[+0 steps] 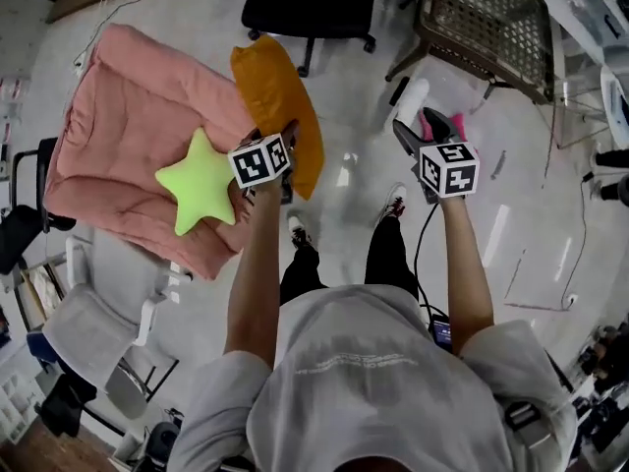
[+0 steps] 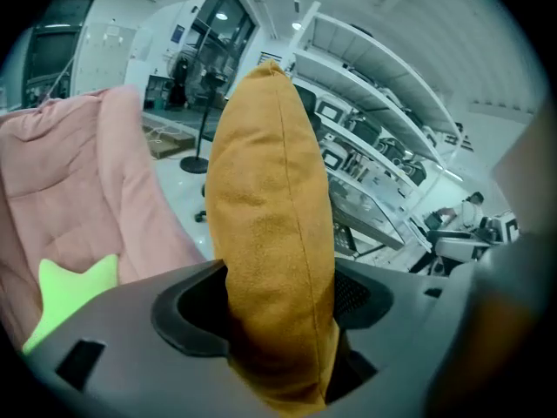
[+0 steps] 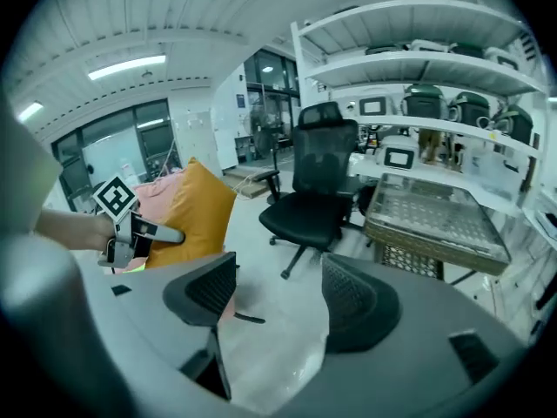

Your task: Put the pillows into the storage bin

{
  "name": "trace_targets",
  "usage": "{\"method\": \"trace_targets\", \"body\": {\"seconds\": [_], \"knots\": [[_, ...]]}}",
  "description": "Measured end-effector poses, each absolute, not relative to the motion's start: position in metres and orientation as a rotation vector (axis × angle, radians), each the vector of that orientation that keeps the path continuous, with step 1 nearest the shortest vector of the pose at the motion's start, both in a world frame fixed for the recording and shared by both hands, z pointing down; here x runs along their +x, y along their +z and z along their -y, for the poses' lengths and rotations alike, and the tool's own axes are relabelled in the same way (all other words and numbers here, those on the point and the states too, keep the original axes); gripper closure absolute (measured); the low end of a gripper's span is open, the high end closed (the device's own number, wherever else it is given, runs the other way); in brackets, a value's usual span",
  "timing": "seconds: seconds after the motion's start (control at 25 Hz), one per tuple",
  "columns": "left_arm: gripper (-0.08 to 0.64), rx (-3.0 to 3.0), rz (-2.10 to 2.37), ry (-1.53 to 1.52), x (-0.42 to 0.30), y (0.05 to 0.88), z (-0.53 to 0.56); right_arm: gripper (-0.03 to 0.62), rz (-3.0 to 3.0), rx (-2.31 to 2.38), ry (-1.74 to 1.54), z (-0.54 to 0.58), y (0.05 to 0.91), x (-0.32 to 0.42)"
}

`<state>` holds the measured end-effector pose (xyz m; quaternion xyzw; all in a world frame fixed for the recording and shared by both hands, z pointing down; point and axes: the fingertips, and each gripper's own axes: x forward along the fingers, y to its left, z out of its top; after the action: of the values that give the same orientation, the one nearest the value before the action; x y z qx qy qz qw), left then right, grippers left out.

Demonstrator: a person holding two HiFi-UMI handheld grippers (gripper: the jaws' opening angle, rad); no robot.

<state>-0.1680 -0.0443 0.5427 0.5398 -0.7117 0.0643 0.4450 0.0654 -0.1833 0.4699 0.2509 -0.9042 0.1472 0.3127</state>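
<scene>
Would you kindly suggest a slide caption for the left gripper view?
Left tongs clamped on an upright orange pillow, pink cushion and green star pillow at left.

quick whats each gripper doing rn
left gripper: closed on the orange pillow
right gripper: seemingly closed on a white and pink soft item

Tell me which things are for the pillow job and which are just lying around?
For the job: orange pillow, green star pillow, white and pink pillow, wicker bin.
Just lying about: black office chair, shelves.
</scene>
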Motion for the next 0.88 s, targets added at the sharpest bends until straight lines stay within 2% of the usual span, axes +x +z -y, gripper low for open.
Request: {"method": "trace_targets", "body": {"seconds": [0.48, 0.6, 0.88], "knots": [[0.215, 1.741, 1.307, 0.384, 0.08, 0.544, 0.206, 0.29, 2.134, 1.218, 0.556, 0.224, 0.471, 0.352], [0.213, 1.792, 1.214, 0.428, 0.144, 0.551, 0.231, 0.33, 2.094, 1.273, 0.596, 0.226, 0.48, 0.409], [0.209, 1.823, 1.008, 0.528, 0.274, 0.596, 0.287, 0.357, 1.993, 1.37, 0.659, 0.253, 0.513, 0.513]]}}
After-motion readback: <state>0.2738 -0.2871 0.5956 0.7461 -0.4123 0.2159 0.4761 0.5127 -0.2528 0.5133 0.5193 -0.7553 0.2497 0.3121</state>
